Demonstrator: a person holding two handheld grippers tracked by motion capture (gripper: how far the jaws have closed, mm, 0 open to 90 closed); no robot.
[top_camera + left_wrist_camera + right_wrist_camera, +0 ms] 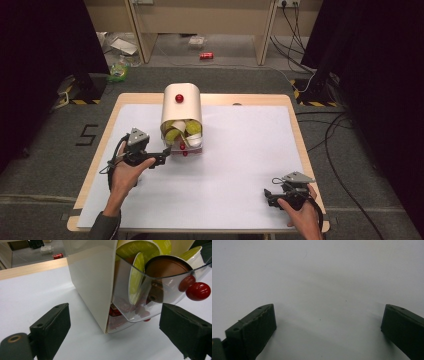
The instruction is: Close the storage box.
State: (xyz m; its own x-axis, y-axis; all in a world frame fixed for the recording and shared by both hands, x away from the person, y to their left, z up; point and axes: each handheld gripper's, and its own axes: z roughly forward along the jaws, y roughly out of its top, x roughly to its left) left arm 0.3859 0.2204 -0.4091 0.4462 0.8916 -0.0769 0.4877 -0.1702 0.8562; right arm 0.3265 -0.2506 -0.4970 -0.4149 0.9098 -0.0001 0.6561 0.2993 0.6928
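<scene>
A cream box-shaped dispenser (181, 107) with a red knob on top stands at the middle of the white table. Its clear front drawer (155, 297) is tilted open and holds yellow-green and brown capsules (136, 275); the drawer has a red knob (198, 291). My left gripper (164, 152) is open just left of the dispenser's front corner, and in the left gripper view (115, 332) its jaws straddle that corner and the drawer without touching. My right gripper (268, 196) rests open near the table's front right, over bare white surface (327, 322).
The white sheet (240, 165) covers the wooden table (295, 115). Beyond the table, the floor holds a red can (206, 55), cables and black stands at both sides.
</scene>
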